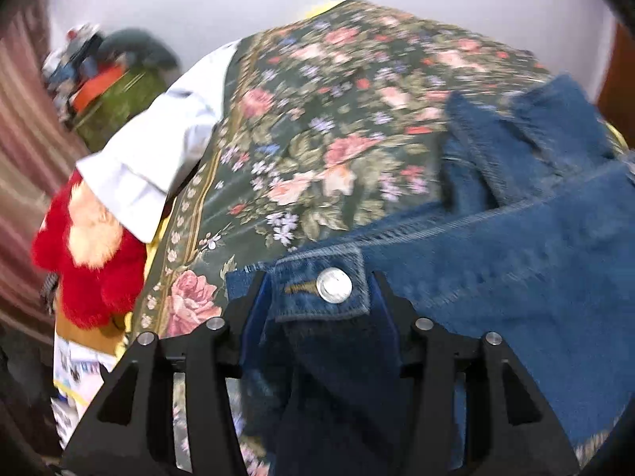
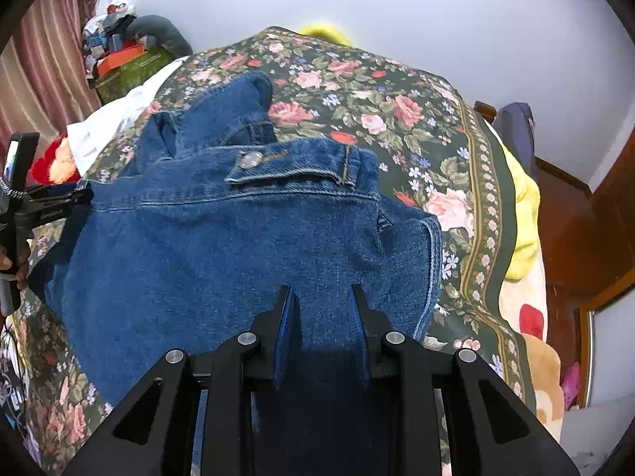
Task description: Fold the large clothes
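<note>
Now: denim jacket [image 2: 222,238] lies crumpled on the flowery bed cover [image 2: 416,119] | left tongs [image 1: 319,297] pinch its button tab [image 1: 321,289] at 6 o'clock | right tongs [image 2: 321,297] pinch its near edge | fold barely begun; most folding left

A dark green floral bedspread [image 2: 416,127] is covering the bed. A red plush toy [image 1: 91,273] is lying at its edge beside a white cloth [image 1: 158,154]. A yellow blanket [image 2: 524,218] is hanging off the other side, and striped curtains [image 2: 47,59] are hanging near piled clutter [image 2: 123,51].
</note>
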`<state>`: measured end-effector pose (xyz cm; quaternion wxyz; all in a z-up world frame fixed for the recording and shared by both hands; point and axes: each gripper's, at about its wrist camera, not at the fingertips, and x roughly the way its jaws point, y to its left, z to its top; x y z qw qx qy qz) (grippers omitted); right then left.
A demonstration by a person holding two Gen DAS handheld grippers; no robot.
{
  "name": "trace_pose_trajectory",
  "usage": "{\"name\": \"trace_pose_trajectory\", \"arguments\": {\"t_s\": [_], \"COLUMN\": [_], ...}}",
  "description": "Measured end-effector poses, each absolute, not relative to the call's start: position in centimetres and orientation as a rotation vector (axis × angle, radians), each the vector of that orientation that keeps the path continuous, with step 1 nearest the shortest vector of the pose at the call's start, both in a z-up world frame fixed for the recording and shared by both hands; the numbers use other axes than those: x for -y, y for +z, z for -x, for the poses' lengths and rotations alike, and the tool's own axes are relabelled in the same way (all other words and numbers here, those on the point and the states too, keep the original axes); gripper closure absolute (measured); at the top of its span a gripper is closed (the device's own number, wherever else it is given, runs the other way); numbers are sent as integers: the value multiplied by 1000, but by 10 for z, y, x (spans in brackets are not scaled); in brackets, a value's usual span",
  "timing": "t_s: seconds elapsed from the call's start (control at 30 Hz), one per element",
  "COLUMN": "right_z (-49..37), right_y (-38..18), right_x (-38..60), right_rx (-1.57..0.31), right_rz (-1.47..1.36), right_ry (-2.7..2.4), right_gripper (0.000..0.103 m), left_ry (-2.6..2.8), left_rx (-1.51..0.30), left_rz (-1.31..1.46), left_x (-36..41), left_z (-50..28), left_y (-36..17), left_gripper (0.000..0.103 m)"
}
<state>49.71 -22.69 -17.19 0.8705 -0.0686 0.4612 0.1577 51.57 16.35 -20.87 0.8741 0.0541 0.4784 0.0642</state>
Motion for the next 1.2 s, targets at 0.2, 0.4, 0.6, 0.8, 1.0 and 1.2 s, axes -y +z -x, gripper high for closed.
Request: {"name": "trace_pose_trajectory", "arguments": {"t_s": [0.2,0.4,0.6,0.8,1.0,1.2], "right_z": [-478,-469,-461,-449,-438,-437], "right_y": [-151,-168,-202,-193,-181,-186], "right_x": [204,155,130,146,182,248], "right_rx": [-917,-981,-1013,-975,-959,-1002], "right_rz": [159,215,368,440,498,411], "right_ry": [414,494,487,479,354,229], "right_gripper": [79,79,79,79,76,49], "left_ry": [14,14,77,134,138,161], "left_rx": [-983,-1080,-1132,-1133,-1115,-1089], "left_rz": [-115,-148,-189,-96,-117,-213], "left_x": [-159,-152,-173,-201,-203,-201], "left_z": [-469,-444,-427,-414,-399,-391], "left_y": [-176,-213,-258,-257,-253,-253], "left_gripper": [25,18,3,3,3,0]}}
